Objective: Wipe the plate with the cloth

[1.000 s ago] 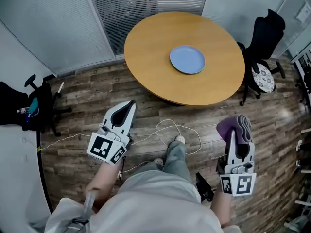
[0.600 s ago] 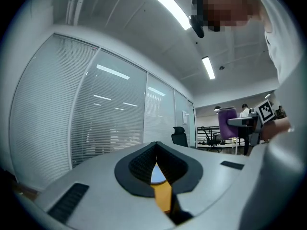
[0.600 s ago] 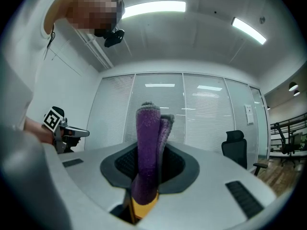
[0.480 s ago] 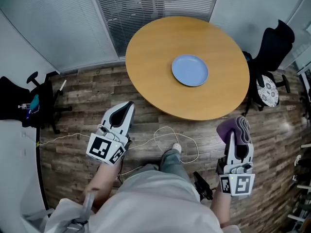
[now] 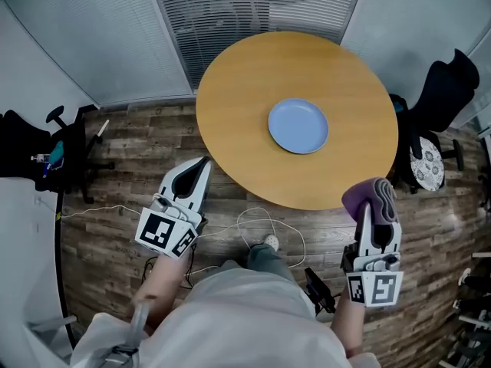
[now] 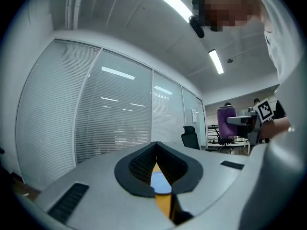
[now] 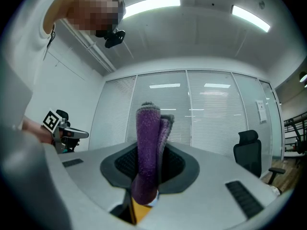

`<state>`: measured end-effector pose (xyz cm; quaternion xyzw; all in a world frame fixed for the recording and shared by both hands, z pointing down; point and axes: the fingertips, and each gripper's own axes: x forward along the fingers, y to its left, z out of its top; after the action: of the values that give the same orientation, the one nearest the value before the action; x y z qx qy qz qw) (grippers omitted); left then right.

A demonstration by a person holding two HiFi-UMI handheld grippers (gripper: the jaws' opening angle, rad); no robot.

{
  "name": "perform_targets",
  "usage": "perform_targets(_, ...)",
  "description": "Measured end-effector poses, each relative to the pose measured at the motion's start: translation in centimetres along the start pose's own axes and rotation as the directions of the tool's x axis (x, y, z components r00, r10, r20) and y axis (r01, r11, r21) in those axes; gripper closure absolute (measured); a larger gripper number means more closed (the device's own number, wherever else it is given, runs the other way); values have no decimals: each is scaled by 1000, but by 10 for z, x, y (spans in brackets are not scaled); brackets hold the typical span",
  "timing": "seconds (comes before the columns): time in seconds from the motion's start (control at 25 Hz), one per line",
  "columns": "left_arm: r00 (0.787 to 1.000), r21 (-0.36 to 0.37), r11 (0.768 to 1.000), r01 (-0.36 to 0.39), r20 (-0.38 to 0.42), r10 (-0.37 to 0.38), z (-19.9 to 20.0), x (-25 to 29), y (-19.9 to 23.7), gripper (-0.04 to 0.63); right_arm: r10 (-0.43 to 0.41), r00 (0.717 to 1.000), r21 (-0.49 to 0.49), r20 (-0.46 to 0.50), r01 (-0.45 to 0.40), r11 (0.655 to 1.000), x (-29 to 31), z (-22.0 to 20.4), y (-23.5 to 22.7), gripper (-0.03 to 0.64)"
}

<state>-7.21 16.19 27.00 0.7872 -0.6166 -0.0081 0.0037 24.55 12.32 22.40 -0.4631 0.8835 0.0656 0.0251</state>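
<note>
Near the person, the left gripper (image 5: pixel 199 166) was clenched on nothing and the right gripper (image 5: pixel 377 215) grasped the folded purple cloth (image 5: pixel 370 195), while farther off the blue plate (image 5: pixel 298 126) lay on the round wooden table (image 5: pixel 245 75).

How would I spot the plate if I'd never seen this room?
Find the big round wooden table in front of the blinds. The plate lies flat on it, a little right of the middle. It is pale blue and the only thing on the table; the purple cloth is off it, in the right gripper.
</note>
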Motion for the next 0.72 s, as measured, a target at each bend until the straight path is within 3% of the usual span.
perform_targets(0.44,991,13,992,-128,30,128,5,43,-6,583,96,995,11,23,-96,995,46,-13,-60,525)
perform_targets(0.72,989,8,989,-150,22,149,-2,60,-11,584,141,989,6,43,-141,990,69,-14,-73,526)
